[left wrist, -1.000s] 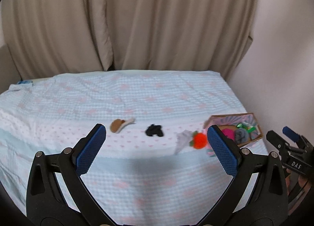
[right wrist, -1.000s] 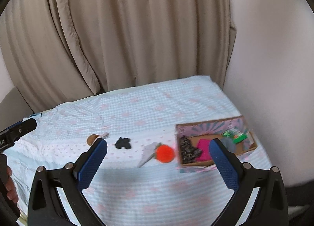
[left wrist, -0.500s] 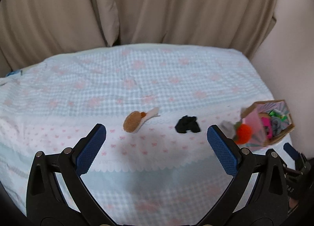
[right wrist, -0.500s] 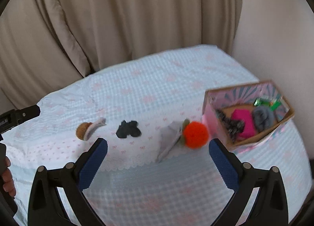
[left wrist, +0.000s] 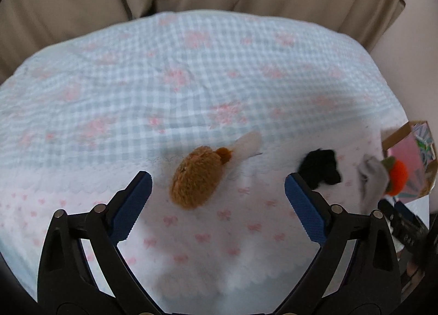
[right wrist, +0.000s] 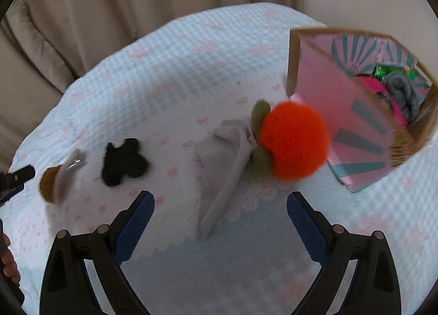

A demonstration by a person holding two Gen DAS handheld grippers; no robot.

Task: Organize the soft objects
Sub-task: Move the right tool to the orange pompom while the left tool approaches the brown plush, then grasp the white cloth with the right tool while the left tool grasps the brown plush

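Blue-padded left gripper (left wrist: 218,200) and right gripper (right wrist: 220,217) jaws closing, both empty.

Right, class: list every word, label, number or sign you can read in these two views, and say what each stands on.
No readable text in either view.
Cardboard box: pink and teal stripes only, no letters.
Green shiny item inside the box: too blurred to tell whether it carries print.
Bedspread: checks and pink bows, no words.
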